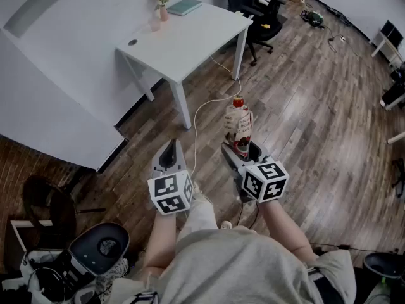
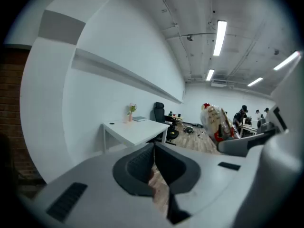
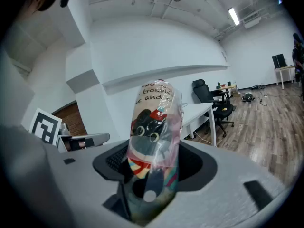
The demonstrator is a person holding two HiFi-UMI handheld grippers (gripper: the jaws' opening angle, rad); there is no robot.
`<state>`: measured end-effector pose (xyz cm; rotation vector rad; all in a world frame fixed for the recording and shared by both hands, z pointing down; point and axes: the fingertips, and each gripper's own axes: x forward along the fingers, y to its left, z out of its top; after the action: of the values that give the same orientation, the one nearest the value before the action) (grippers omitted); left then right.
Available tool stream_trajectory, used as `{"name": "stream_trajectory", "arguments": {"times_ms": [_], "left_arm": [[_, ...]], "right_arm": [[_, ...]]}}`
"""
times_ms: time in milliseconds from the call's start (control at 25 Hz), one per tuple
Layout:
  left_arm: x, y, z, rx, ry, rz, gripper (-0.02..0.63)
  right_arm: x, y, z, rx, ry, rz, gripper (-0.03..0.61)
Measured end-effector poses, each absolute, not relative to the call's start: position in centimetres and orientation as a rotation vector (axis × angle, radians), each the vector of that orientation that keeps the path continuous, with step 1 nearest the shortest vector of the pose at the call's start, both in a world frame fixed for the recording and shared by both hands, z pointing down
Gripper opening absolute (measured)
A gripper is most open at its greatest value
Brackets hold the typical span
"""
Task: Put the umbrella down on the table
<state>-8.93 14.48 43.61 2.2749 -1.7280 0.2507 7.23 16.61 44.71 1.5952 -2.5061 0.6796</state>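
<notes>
1. The umbrella [image 1: 239,126], folded, wrapped in a clear plastic sleeve and topped with a red tip, is held upright in the air above the wooden floor [image 1: 316,106]. Its lower end is gripped by the right hand-held gripper [image 1: 243,152].
2. In the right gripper view, the umbrella [image 3: 154,141] is seen standing between the dark pads of the right hand-held gripper [image 3: 154,170]. The jaws are spread wide around the bundle and closed against its sides. A cartoon face and some lettering are printed on the fabric under the plastic.
3. The left hand-held gripper [image 1: 169,154] is carried just beside the right one, at about the same height. In its own view, the left hand-held gripper [image 2: 154,167] is shown with its jaws brought together at the tips and nothing between them. The umbrella [image 2: 216,122] is visible off to the right in that view.
4. The white bench [image 1: 190,40] is seen ahead of the person, well apart from the umbrella, which has not been set on it.
5. A small vase of pink flowers [image 1: 162,8] and a teal book [image 1: 185,6] are placed at the far edge of the bench, near the wall.
6. A black office chair [image 1: 253,8] is parked beyond the bench, and a white cable [image 1: 205,106] is trailed across the floor below it.
</notes>
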Motion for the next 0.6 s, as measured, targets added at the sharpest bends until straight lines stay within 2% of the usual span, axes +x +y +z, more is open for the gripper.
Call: {"name": "stream_trajectory", "arguments": {"times_ms": [280,600], "left_arm": [[-5.3,26.3,42.3,2.308,-1.709,0.237,0.009],[-6.5,30.1,41.1,2.289,-1.756,0.217,0.009]], "right_arm": [[9.3,27.8,43.5,1.555,-2.51,0.606,0.275],[8.7,31.7,42.4,1.526,-2.551,0.594,0.273]]}}
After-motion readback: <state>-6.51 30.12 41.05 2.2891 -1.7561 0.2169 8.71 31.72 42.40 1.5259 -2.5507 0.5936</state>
